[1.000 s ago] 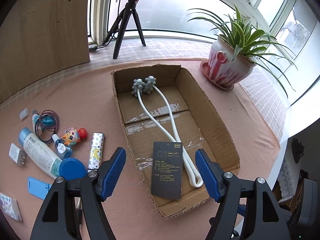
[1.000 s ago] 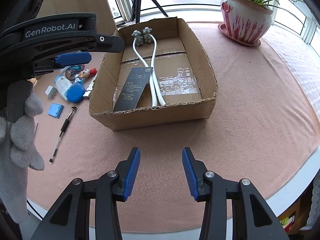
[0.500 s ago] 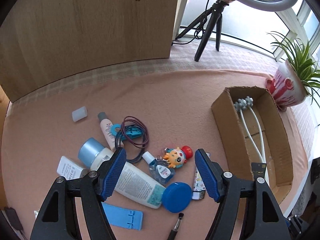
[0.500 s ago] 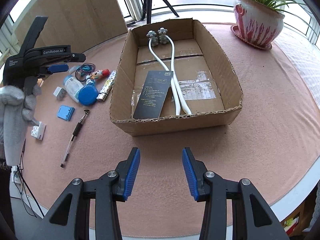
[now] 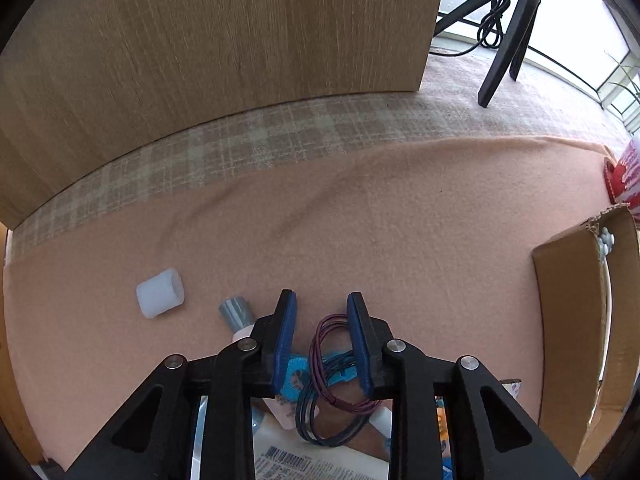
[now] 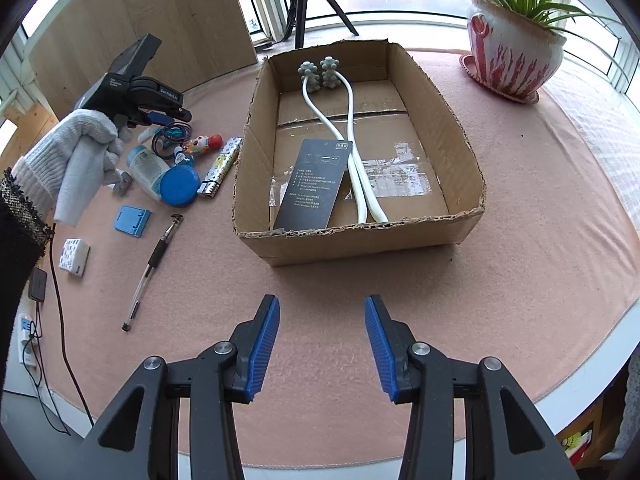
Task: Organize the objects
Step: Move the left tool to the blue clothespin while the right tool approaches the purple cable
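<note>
Left claw [image 5: 322,308] now lower, astride hair ties [image 5: 334,384], bare cloth [image 5: 360,220] ahead.

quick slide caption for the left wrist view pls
Left gripper lowered with open jaws straddling a coil of hair ties on the pink cloth, cardboard box at right.

Left wrist view: sits low and close over the pink cloth [image 5: 360,216], facing a wooden panel [image 5: 224,40] — the clutter just under its lens.
Right wrist view: higher and further back, looking down across the table at the cardboard box [image 6: 468,160] and the potted plant [image 6: 516,52].
Shared: the box's left wall [image 5: 568,320], the tripod [image 5: 508,40], the coiled cable [image 5: 324,360] — and the left gripper [image 6: 160,118] itself appears in the right view.
</note>
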{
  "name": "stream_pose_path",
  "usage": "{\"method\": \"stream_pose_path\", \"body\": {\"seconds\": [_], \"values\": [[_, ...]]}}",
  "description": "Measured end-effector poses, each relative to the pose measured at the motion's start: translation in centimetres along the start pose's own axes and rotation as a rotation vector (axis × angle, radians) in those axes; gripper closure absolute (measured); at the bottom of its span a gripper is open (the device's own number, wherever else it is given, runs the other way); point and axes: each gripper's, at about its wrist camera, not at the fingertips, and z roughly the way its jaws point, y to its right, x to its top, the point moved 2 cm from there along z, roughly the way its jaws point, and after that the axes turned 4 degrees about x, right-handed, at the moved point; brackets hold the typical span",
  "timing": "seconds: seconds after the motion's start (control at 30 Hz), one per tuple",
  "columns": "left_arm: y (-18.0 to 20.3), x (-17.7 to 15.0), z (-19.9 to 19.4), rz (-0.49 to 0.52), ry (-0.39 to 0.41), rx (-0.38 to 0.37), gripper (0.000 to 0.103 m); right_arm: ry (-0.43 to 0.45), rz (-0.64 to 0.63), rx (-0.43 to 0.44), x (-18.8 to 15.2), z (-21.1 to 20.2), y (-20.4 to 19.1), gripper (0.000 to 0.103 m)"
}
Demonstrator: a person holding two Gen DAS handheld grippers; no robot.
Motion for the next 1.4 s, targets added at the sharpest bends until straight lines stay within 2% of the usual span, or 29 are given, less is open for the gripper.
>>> {"method": "stream_pose_path", "body": {"seconds": [0.2, 0.57, 0.8, 0.97, 1.0, 1.07, 1.17, 1.3, 1.4], "values": [[-0.3, -4.0, -1.3, 0.081, 0.0, -0.045, 0.082, -0.008, 0.023, 0.033, 0.4, 0.4, -0.5, 0.061], [-2.6, -16.4, -4.9, 0.053, 0.017, -0.218, 0.083, -0.014, -0.074, 0.141, 1.3, 1.2, -6.9, 0.061], [-3.2, -23.2, -7.0, 0.047, 0.026, -0.249, 0.083, -0.047, -0.123, 0.192, 1.1, 2.6, -10.6, 0.06], [-5.7, -25.6, -7.7, 0.009, 0.022, -0.278, 0.082, -0.071, -0.172, 0.194, 0.7, 3.8, -12.7, 0.06], [-6.4, -25.7, -7.9, -0.01, 0.023, -0.265, 0.081, -0.078, -0.177, 0.192, 0.6, 4.1, -13.0, 0.06], [-7.1, -26.0, -7.9, -0.037, 0.041, -0.242, 0.076, -0.087, -0.179, 0.194, 0.5, 4.5, -13.4, 0.06], [-8.3, -26.9, -9.3, -0.067, 0.076, -0.257, 0.066, -0.096, -0.195, 0.201, 0.4, 4.9, -14.2, 0.06], [-9.4, -28.1, -10.0, -0.091, 0.087, -0.258, 0.065, -0.096, -0.249, 0.213, 0.8, 5.5, -16.2, 0.06], [-9.9, -29.1, -10.2, -0.105, 0.082, -0.265, 0.065, -0.13, -0.292, 0.251, 1.0, 6.5, -18.1, 0.06]]}}
